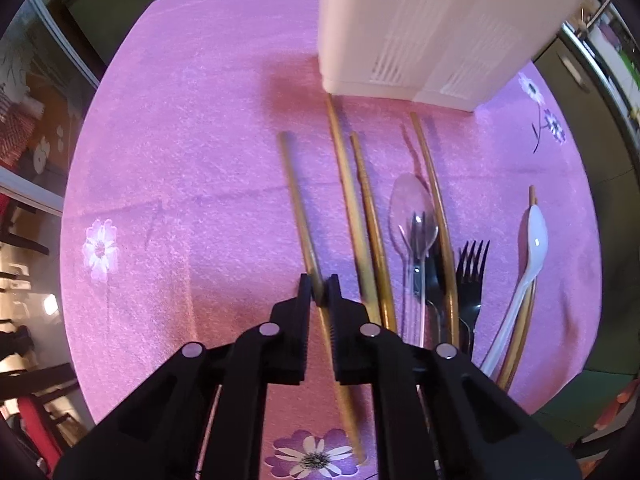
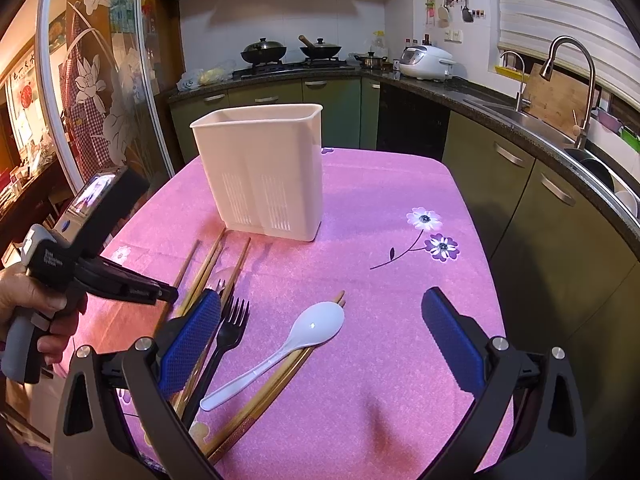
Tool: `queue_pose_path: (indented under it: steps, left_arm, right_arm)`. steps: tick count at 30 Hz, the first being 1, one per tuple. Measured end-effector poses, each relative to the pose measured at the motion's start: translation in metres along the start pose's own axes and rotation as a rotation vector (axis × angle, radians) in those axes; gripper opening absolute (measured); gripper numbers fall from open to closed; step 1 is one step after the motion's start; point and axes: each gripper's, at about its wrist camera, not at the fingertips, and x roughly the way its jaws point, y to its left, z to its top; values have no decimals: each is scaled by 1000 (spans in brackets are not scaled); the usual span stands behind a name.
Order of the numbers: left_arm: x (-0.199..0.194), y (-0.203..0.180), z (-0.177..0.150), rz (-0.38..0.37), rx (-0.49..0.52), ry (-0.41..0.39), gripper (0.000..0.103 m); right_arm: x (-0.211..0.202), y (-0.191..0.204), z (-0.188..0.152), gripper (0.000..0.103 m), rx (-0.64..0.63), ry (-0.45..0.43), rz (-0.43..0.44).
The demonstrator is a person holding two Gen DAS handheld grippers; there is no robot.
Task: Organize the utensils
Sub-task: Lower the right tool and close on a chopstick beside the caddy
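My left gripper (image 1: 319,292) points steeply down and is shut on a wooden chopstick (image 1: 294,192), the leftmost on the pink tablecloth (image 1: 180,140). Right of it lie several more chopsticks (image 1: 348,184), a clear plastic spoon (image 1: 412,204), a black fork (image 1: 472,268) and a white spoon (image 1: 532,248). The white slotted utensil holder (image 1: 420,32) stands upright beyond them. In the right wrist view a hand holds the left gripper (image 2: 170,292) over the chopsticks (image 2: 208,268). My right gripper (image 2: 321,296) hangs open above the white spoon (image 2: 316,326) and black fork (image 2: 230,328), holding nothing; the holder (image 2: 260,176) stands behind.
Green kitchen cabinets (image 2: 520,208) and a sink with a tall tap (image 2: 576,80) run along the right of the table. A stove with pans (image 2: 292,54) is at the back. The table edge (image 2: 496,280) is close on the right; a glass door (image 2: 100,100) stands left.
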Motion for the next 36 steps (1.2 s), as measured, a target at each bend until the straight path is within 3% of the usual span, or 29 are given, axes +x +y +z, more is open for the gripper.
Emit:
queue_pose_path:
  steps: [9,18,19,22,27,31,36]
  left_arm:
    - [-1,29,9,27,-31,-3,7]
    - [-4,11,4,1,-6,-9,7]
    - [-4,11,1,1,-4,-10,7]
    - [-5,15,-1,4,10,-17,7]
    - [-4,25,-7,8,22,-23,7]
    - [-4,30,-5,6,28,-18,7]
    - [-4,34,-4,8,36,-22,7]
  right_arm:
    - [16,-5,1,99,33,83,1]
    - [94,31,33,99,-5,250,148]
    - [105,34,36,94,-2,269,153]
    - [127,46,41,64,-12,300,144]
    - [149,61,43,60,-25,360,182]
    - [160,72,45,39,-56,402,169]
    - [164,64,42,39,-26,417,148]
